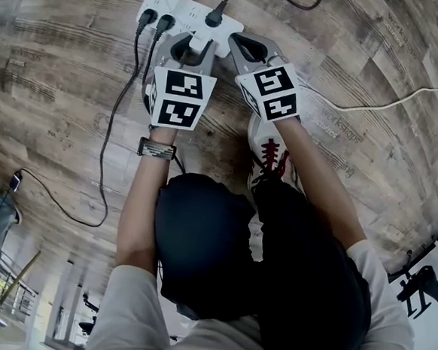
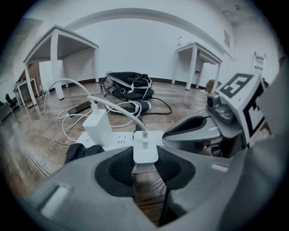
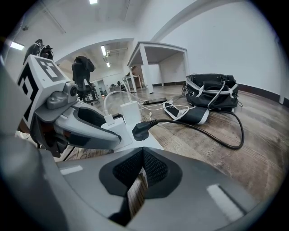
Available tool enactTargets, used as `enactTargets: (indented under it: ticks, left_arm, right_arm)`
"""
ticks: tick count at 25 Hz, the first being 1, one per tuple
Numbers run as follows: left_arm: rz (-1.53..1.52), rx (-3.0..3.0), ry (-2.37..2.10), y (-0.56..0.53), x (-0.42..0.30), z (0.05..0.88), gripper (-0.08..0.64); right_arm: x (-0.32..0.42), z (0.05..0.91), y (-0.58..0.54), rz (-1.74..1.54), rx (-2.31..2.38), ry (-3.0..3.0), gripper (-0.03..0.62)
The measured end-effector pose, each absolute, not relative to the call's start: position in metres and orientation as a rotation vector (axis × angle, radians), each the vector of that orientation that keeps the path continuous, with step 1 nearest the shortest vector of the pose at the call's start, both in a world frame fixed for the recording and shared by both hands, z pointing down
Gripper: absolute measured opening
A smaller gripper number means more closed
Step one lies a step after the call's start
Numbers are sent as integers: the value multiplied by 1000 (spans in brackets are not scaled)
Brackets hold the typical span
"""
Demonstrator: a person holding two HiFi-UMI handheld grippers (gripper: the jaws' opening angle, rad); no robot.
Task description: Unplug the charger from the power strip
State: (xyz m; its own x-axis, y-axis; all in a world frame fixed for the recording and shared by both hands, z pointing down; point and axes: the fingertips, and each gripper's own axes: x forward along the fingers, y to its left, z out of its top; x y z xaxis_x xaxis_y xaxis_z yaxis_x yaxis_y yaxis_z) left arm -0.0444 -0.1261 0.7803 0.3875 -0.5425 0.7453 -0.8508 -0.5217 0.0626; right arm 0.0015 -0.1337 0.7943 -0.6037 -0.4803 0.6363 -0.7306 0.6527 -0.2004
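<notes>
Partly hidden: charger lower end, clamped inside left tool.

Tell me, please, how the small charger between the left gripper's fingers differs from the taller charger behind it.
The small charger is squat, the taller charger upright and slim. The small charger is clamped between the fingers of the left gripper; the taller charger stands free. Both are white, with white cables, on the power strip.

Wood-plank floor here: white power strip lying flat on it, black cables trailing away, a white cable snaking across, black bag resting further back.
</notes>
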Motion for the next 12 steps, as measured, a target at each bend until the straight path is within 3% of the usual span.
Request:
enactTargets:
  ticks: [7, 12]
  left_arm:
    - [990, 2229, -1207, -126, -46, 781, 140]
    - [735, 2102, -1193, -126, -52, 780, 146]
  right_arm:
    - [-1, 794, -133, 650, 932, -2334, 3]
    - [-2, 794, -133, 626, 934, -2345, 3]
